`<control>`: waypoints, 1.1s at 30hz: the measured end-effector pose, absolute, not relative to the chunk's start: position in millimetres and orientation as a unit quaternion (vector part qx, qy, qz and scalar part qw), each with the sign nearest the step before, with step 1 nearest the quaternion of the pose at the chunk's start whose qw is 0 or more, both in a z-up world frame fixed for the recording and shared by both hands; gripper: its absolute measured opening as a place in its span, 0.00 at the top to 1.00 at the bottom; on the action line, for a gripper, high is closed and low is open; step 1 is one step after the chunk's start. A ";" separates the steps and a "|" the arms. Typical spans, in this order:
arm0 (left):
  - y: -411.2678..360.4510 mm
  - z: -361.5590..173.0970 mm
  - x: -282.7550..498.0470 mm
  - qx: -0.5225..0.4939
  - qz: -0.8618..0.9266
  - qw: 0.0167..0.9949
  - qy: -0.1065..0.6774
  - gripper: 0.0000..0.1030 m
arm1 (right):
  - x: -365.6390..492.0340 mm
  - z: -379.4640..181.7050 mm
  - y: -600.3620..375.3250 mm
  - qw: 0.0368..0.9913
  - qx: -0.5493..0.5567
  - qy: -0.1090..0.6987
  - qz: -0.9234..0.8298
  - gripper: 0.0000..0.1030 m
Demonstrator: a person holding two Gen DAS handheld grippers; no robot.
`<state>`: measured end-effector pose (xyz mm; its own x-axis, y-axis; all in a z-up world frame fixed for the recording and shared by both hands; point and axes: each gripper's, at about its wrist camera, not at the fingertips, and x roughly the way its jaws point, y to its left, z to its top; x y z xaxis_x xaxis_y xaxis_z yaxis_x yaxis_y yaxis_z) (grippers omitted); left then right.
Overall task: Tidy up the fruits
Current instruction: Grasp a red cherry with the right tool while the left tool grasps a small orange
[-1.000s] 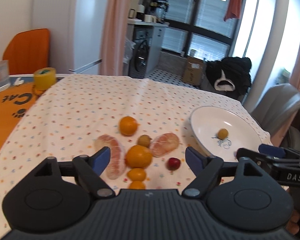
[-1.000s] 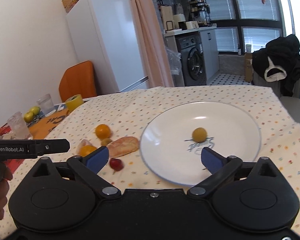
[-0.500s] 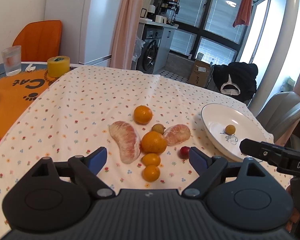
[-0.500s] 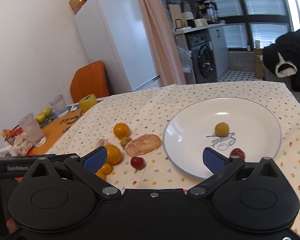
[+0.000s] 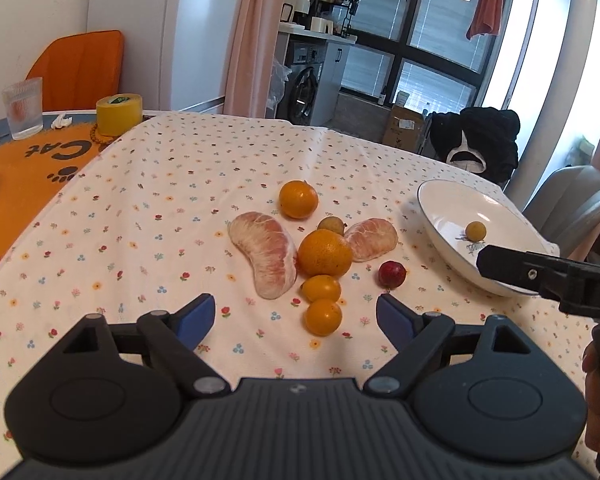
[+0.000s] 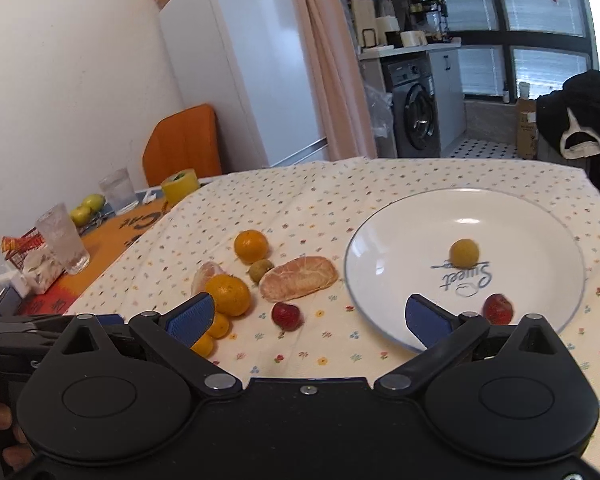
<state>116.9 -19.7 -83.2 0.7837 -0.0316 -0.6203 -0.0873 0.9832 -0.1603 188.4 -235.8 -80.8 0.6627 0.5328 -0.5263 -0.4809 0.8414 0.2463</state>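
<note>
A white plate (image 6: 540,220) (image 5: 436,200) holds a small yellow fruit (image 6: 464,253) (image 5: 475,231) and a red fruit (image 6: 497,309) near its front rim. On the flowered cloth lie two pomelo segments (image 5: 265,254) (image 5: 371,238), two oranges (image 5: 298,199) (image 5: 325,253), two small kumquats (image 5: 321,288) (image 5: 323,317), a greenish fruit (image 5: 331,225) and another red fruit (image 5: 392,274) (image 6: 286,315). My left gripper (image 5: 295,316) is open, just short of the kumquats. My right gripper (image 6: 309,315) is open, between the red fruit and the plate's rim.
An orange mat (image 5: 24,168) at the left carries a yellow tape roll (image 5: 119,114), drinking glasses (image 5: 22,108) (image 6: 62,238) and green apples (image 6: 86,208). A grey chair (image 5: 572,204) stands behind the plate. A hand (image 5: 598,400) holds the right gripper's handle.
Both grippers pulled back and rose, widening the view of the fruit. A red fruit appeared on the plate's front part after the right gripper drew away.
</note>
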 end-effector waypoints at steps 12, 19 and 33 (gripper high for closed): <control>-25.8 -98.5 130.7 -0.101 -0.010 0.935 0.341 0.47 | 188.7 -94.5 -218.0 0.894 0.020 0.325 0.309 0.23; -24.9 -106.0 140.8 -0.110 -0.022 0.930 0.349 0.68 | 197.0 -102.5 -212.2 0.886 0.021 0.341 0.312 0.31; -4.3 -103.9 146.3 -0.122 -0.008 0.931 0.345 0.79 | 216.5 -113.7 -191.5 0.881 0.009 0.359 0.309 0.51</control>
